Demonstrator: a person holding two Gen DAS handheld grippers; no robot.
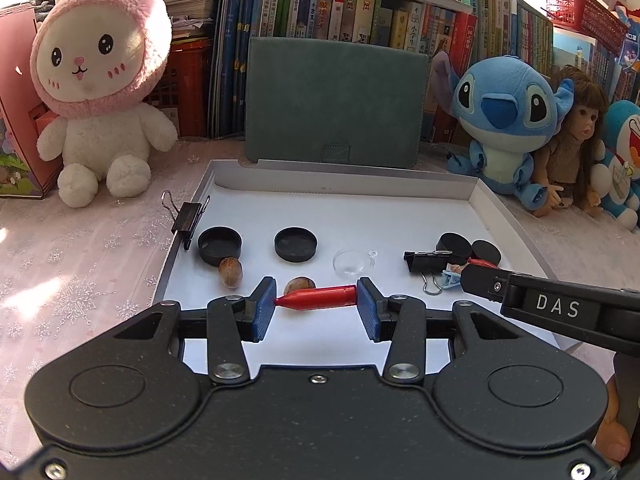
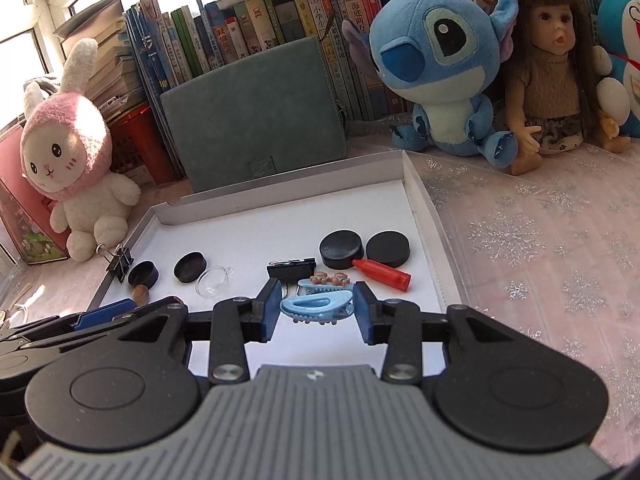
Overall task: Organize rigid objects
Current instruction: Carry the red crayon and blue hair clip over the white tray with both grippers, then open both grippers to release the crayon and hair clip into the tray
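Between the blue fingers [image 1: 264, 308] of the left gripper [image 1: 316, 300], a red pointed cap [image 1: 316, 299] is clamped end to end, held level above the white tray [image 1: 472, 216]. Just behind it a brown nut [image 1: 299, 285] is partly hidden, and a second nut [image 1: 230, 273] lies against a black lid [image 1: 220, 245]. Another black lid [image 1: 296, 244] and a clear glass dome [image 1: 352, 264] are seen farther back, well apart from each other. A black binder clip [image 1: 186, 216] is clipped on the tray's left rim.

From the right wrist view, a light blue hair claw [image 2: 317, 307] is framed by the fingers [image 2: 269, 310] of the right gripper [image 2: 316, 308]; contact cannot be told, though the fingers stand close to both its ends. A second blue claw [image 2: 324, 286] lies just behind, with small tan pieces [image 2: 330, 279] beyond it. Only this view shows a second red cap [image 2: 382, 274] lying on the tray, its tip touching one of two black pucks [image 2: 342, 249]. A black binder clip [image 2: 291, 269] lies left of the pucks.

Only the left view shows the right gripper's black body marked DAS [image 1: 556, 306]. Plush toys and books line the back of the surface [image 2: 540, 240].
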